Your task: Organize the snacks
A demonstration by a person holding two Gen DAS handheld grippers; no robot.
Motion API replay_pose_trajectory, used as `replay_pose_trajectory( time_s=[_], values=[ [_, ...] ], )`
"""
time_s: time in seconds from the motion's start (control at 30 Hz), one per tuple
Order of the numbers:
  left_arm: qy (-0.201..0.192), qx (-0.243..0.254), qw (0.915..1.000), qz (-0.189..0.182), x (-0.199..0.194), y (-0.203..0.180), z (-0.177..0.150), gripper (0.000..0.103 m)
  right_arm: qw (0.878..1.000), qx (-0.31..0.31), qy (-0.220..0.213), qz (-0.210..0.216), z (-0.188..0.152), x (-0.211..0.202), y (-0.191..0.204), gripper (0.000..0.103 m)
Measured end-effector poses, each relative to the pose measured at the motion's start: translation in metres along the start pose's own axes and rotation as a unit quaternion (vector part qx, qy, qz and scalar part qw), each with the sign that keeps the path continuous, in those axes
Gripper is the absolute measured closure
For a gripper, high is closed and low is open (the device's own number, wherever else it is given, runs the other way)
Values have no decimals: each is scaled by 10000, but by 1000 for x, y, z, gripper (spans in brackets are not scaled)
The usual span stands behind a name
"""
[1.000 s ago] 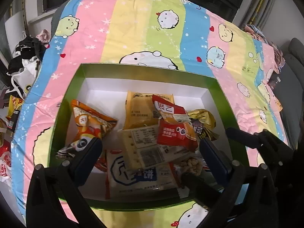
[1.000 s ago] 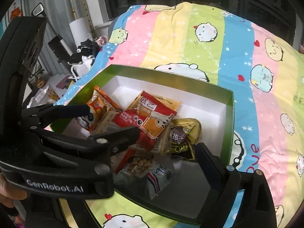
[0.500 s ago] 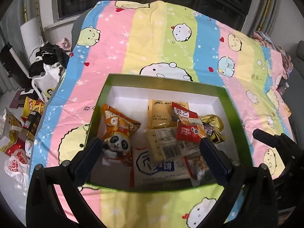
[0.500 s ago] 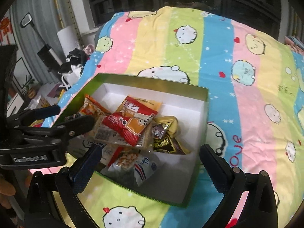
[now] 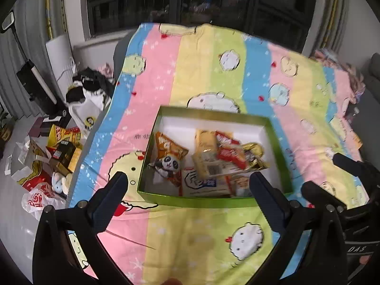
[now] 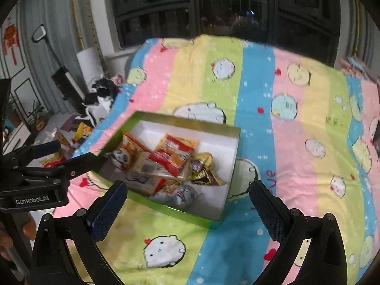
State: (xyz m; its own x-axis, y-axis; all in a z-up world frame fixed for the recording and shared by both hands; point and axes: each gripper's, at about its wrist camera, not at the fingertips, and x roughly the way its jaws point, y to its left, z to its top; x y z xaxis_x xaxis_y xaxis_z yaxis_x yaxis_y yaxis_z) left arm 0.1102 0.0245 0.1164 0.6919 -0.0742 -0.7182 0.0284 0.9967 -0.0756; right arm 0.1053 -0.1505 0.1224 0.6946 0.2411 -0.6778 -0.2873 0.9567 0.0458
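Both my left tongs (image 5: 187,185) and right tongs (image 6: 187,192) gape empty. Snack packets (image 6: 166,161) in the green box (image 6: 209,220): light, crinkly, slippery; I judge pinching a sealed edge best.

Striped cartoon bedsheet (image 5: 209,76) covers the bed: pink, yellow, green, blue bands w/ round animal faces, small red hearts. Dark window (image 5: 190,2) behind the bed's far end, night outside. Floor at left is cluttered: black-and-white bag (image 5: 87,90) near the bed corner, yellow carton (image 5: 63,155) beside it, red-and-white plastic bag (image 5: 39,201) nearer the camera. Upright vacuum (image 6: 64,78) leans by the grey wall, white board (image 5: 59,54) next to it. Red hanging ornament (image 6: 10,40) on the wall at far left. Potted plant (image 6: 35,116) low down below it.
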Motion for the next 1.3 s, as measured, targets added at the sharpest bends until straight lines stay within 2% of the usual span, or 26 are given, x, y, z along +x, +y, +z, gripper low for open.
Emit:
replay_pose_trajectory(
  time_s=[0.2,0.37,1.3],
  values=[
    [-214,29,9996,181,-29,-4,6,1,9992,-163,-361,64,10,-38,15,1],
    [-329,11,9990,297,-42,-5,7,1,9983,-261,-527,46,14,-53,21,1],
    [-506,33,9979,393,-44,-9,22,1,9982,-201,-555,43,22,-49,15,1]
  ],
)
